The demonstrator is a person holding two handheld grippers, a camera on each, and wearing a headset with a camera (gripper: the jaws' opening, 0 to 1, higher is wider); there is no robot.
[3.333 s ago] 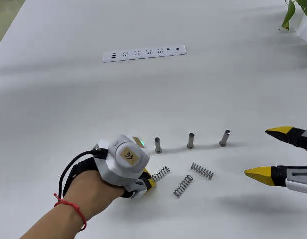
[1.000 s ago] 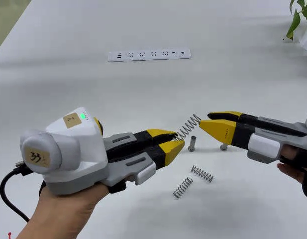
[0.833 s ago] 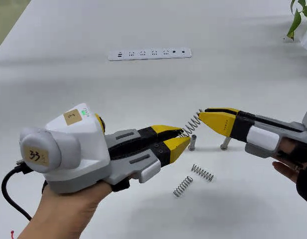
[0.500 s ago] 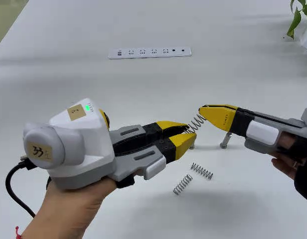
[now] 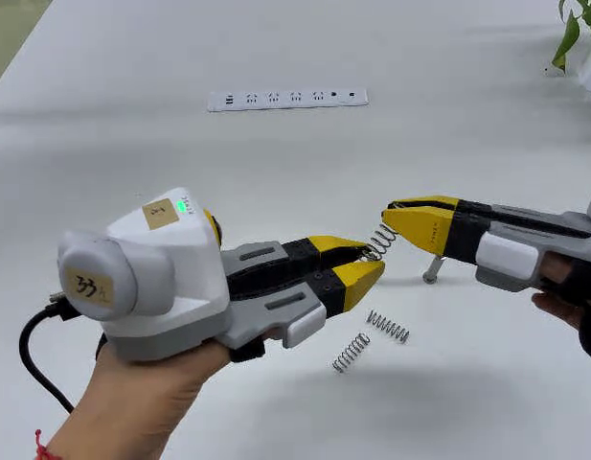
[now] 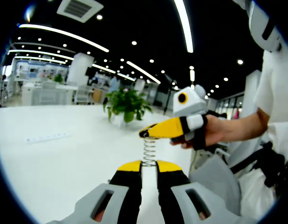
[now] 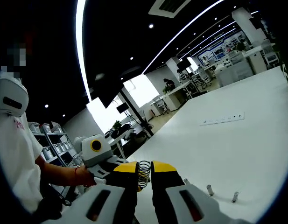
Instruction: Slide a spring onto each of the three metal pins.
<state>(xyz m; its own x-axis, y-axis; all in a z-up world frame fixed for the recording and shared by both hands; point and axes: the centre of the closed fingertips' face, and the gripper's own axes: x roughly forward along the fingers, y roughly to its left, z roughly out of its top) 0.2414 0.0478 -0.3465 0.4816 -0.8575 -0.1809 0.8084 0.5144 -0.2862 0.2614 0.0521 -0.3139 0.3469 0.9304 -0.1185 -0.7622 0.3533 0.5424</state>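
- Left hand-held gripper (image 5: 372,259) clamped on one end of a coiled wire spring (image 5: 381,240); right hand-held gripper (image 5: 389,217) pinched on the other.
- Spring held above the matte white bench (image 5: 276,172), long axis running tip to tip.
- Smooth steel pins (image 7: 210,190) upright below, probably nearer the right; loose springs (image 5: 389,327) lying beside them.

A wide, plain white bench (image 5: 123,163) is seen. A long white power strip (image 5: 287,99) is laid flat toward its far side. Nearer, one coiled metal spring (image 5: 388,327) is laid beside a second coiled spring (image 5: 352,353), apart, just before a short metal pin (image 5: 435,268) stood on the surface. A green leafy plant (image 5: 566,34) is set at the far right.
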